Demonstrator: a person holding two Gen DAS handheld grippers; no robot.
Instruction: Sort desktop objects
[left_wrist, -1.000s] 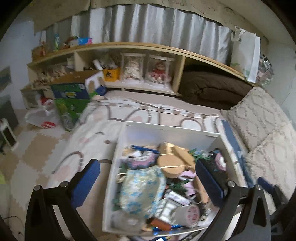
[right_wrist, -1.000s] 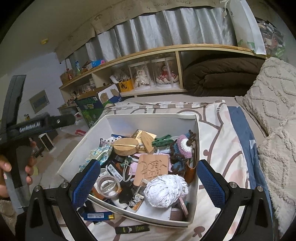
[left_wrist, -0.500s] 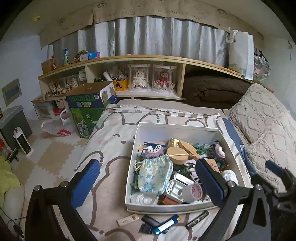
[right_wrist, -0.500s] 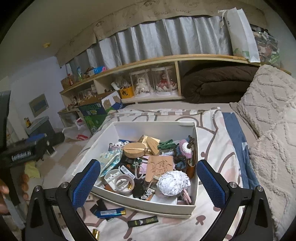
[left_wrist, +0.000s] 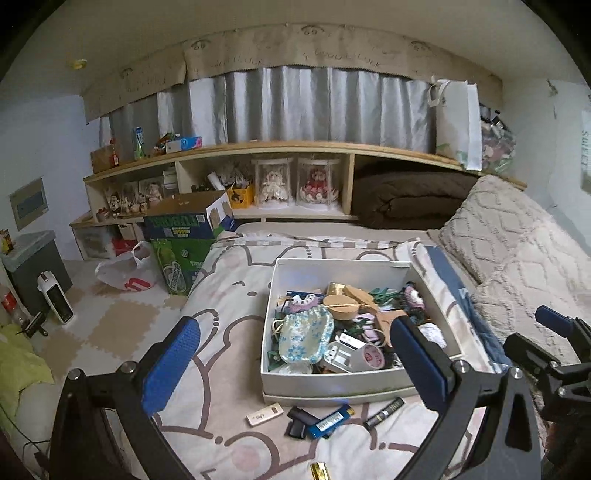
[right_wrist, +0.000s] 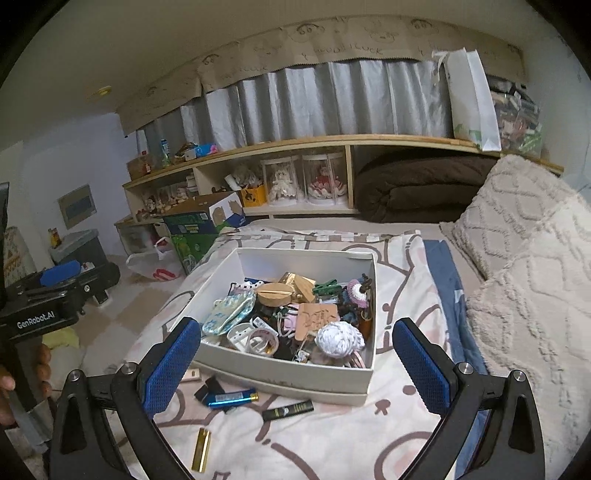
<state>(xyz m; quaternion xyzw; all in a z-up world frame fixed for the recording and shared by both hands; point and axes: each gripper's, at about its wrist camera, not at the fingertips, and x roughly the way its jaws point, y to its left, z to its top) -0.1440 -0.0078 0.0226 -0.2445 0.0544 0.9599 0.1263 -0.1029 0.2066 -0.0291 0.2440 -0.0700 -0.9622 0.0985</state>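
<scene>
A white box full of small clutter stands on the bed. A floral pouch, a wooden disc, a tape roll and a white crumpled ball lie inside. On the bedding in front of the box lie a blue lighter, a black tube, a beige stick and a gold bar. My left gripper and my right gripper are both open and empty, held back from the box.
A patterned bedspread covers the bed. Knitted pillows lie on the right. A wooden shelf with dolls and a brown blanket runs behind. Green cartons, a white bag and a heater stand on the floor at left.
Both grippers have pulled back and up from the box, so it looks smaller and the loose items in front of it have come into view. Both stay open.
</scene>
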